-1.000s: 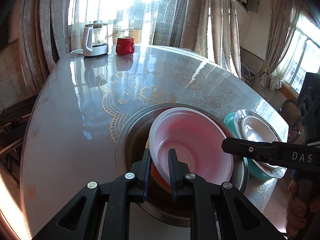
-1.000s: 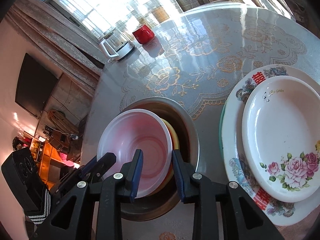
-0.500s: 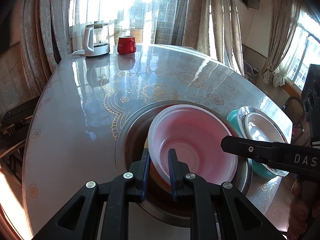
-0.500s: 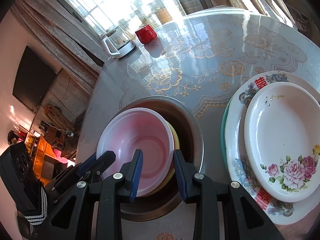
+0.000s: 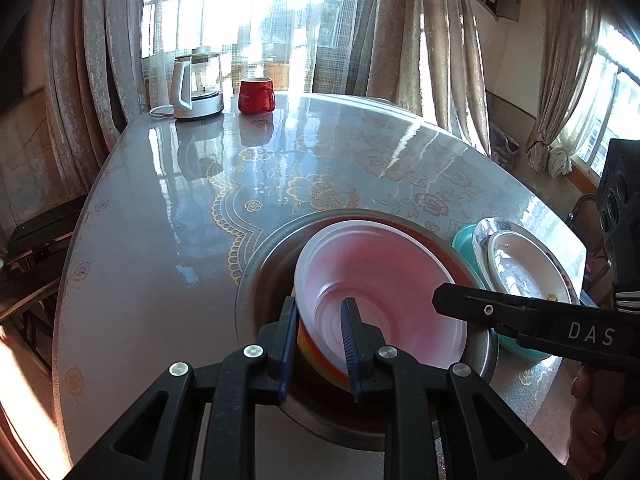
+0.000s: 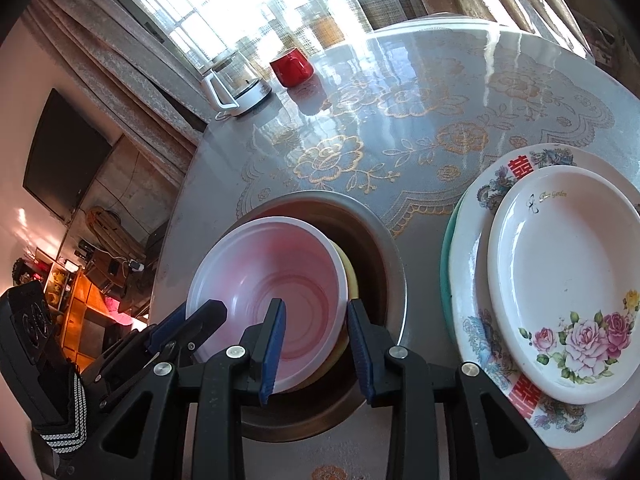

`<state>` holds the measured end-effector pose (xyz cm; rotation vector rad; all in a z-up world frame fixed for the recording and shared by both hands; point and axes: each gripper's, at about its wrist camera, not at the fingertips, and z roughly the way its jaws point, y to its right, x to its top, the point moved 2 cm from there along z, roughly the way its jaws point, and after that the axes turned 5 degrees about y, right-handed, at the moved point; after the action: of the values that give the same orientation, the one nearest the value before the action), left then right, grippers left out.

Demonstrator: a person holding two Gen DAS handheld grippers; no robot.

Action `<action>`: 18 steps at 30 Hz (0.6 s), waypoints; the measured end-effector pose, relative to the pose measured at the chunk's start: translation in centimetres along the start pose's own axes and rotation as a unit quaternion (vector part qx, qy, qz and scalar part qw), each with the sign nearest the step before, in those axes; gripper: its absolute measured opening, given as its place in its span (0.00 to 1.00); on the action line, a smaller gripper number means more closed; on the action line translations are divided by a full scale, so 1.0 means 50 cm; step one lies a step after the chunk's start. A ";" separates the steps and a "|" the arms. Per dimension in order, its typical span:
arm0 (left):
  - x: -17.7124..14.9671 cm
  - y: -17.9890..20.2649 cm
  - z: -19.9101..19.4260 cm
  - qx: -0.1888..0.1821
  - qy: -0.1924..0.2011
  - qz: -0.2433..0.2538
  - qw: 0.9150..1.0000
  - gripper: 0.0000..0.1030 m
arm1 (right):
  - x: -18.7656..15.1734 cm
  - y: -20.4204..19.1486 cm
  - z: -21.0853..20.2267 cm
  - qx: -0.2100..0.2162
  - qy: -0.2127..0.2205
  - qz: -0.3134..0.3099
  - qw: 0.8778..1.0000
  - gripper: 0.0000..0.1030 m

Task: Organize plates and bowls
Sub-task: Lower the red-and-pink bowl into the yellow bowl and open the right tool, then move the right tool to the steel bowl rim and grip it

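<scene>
A pink-white bowl (image 5: 384,276) (image 6: 272,276) sits nested in a yellow bowl (image 6: 352,276) inside a metal basin (image 5: 256,280) (image 6: 384,248). My left gripper (image 5: 320,344) straddles the pink bowl's near rim. Its jaws are opening, and the inner pad stands clear of the wall. My right gripper (image 6: 316,344) is open, with the pink and yellow rims between its jaws and neither pad pressing. One of its fingers (image 5: 460,308) reaches over the bowl's right side. To the right, a small floral plate (image 6: 560,264) lies on a larger patterned plate (image 6: 480,216), which lies on a teal plate (image 6: 446,256).
The glossy round table (image 5: 160,240) carries a glass kettle (image 5: 196,84) and a red mug (image 5: 256,96) at its far edge by the curtained window. A person's hand (image 5: 592,400) holds the right gripper at the lower right. The plate stack lies close to the table's near right edge.
The left jaws have parted a little from the pink bowl's rim. Both grippers, the bowls and the plates have stayed in place.
</scene>
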<state>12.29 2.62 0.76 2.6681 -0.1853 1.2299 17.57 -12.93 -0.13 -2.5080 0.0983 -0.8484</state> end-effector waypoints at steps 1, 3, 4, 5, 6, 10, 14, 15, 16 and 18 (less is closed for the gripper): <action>0.001 0.000 -0.002 0.001 0.002 0.000 1.000 0.27 | 0.001 0.000 0.000 0.000 0.000 0.000 1.000 0.32; 0.003 0.001 -0.006 0.001 0.006 0.001 1.000 0.31 | 0.001 0.001 -0.001 -0.001 0.001 0.000 1.000 0.32; 0.005 0.001 -0.006 0.001 0.006 0.002 1.000 0.34 | 0.000 0.004 -0.002 -0.001 0.001 0.001 1.000 0.32; 0.005 0.001 -0.008 0.001 0.007 0.002 1.000 0.34 | 0.001 0.004 -0.003 -0.001 0.001 0.002 1.000 0.32; 0.006 0.002 -0.008 0.002 0.009 0.003 1.000 0.34 | 0.001 0.004 -0.003 -0.001 0.001 0.002 1.000 0.32; 0.008 0.005 -0.011 0.007 0.012 0.006 1.000 0.34 | 0.000 0.005 -0.004 0.000 0.001 0.003 1.000 0.32; 0.009 0.005 -0.018 0.015 0.016 0.007 1.000 0.37 | -0.003 0.007 -0.008 0.001 0.002 0.004 1.000 0.32; 0.009 0.004 -0.019 0.017 0.017 0.007 1.000 0.39 | -0.003 0.007 -0.009 0.001 0.003 0.003 1.000 0.32; 0.010 0.003 -0.020 0.019 0.018 0.007 1.000 0.41 | -0.004 0.008 -0.011 0.001 0.004 0.003 1.000 0.32; 0.011 0.001 -0.023 0.023 0.020 0.006 1.000 0.42 | -0.005 0.007 -0.012 0.001 0.005 0.003 1.000 0.32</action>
<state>11.81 2.80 1.91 2.6817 -0.1696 1.3063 17.04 -13.46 -0.03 -2.4996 0.1075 -0.8591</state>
